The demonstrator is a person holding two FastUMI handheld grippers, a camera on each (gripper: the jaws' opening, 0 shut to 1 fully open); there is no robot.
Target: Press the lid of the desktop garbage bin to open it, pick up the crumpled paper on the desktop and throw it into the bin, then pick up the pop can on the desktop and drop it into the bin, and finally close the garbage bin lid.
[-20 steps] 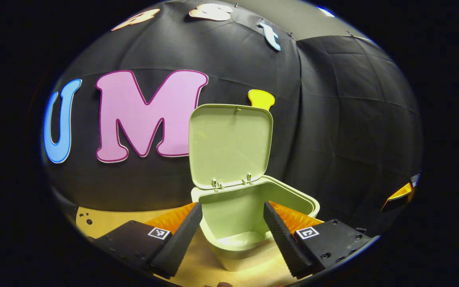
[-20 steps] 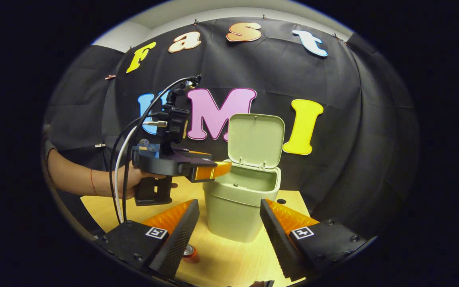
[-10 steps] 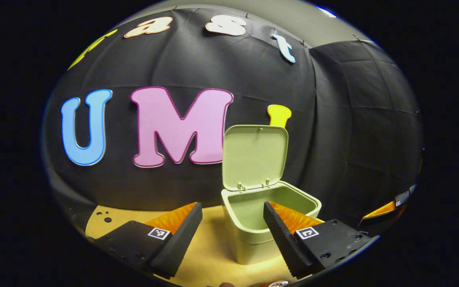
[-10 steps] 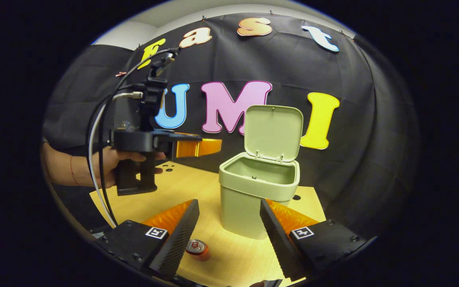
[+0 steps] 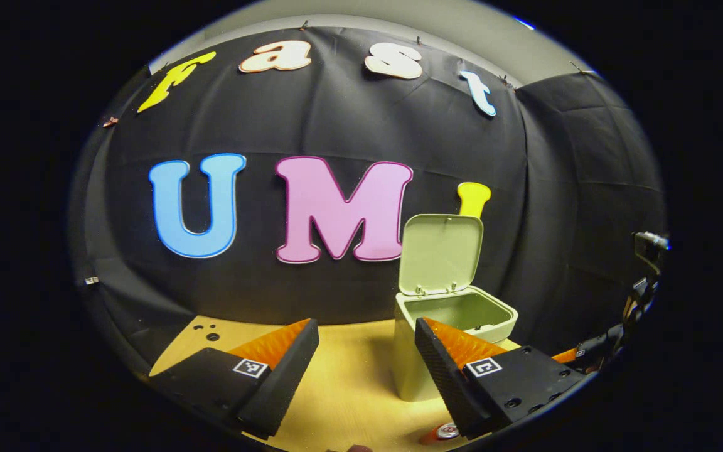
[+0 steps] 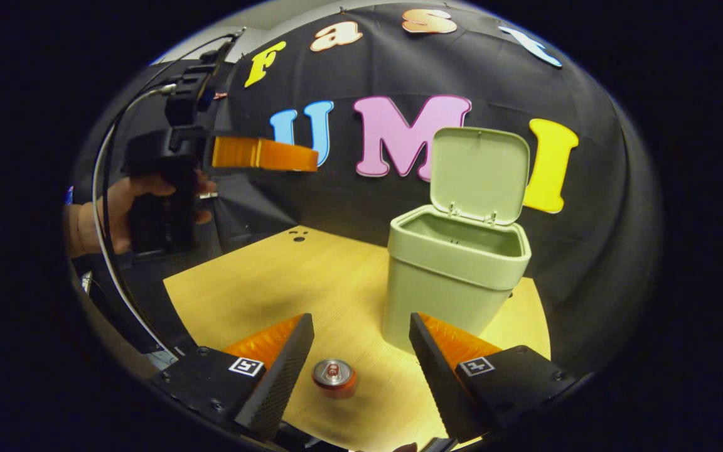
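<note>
A pale green bin [image 6: 452, 282] stands on the wooden desktop with its lid [image 6: 479, 172] swung up and open. In the left gripper view the bin [image 5: 455, 314] is ahead to the right, partly behind the right finger. An orange pop can [image 6: 333, 375] stands upright on the desk between the fingers of my right gripper [image 6: 361, 361], which is open and above it. The can's top [image 5: 446, 431] peeks out at the bottom of the left gripper view. My left gripper [image 5: 366, 367] is open and holds nothing. In the right gripper view it [image 6: 261, 154] is raised at the far left, held by a hand [image 6: 117, 207].
The wooden desktop [image 6: 286, 276] has small holes [image 6: 299, 236] near its back left. Cables [image 6: 107, 188] hang from the left gripper. The right gripper [image 5: 594, 348] shows at the right edge of the left gripper view.
The left gripper has pulled back and up, away from the bin, to the left. The right gripper has tipped down toward the can, which now lies between its fingers.
</note>
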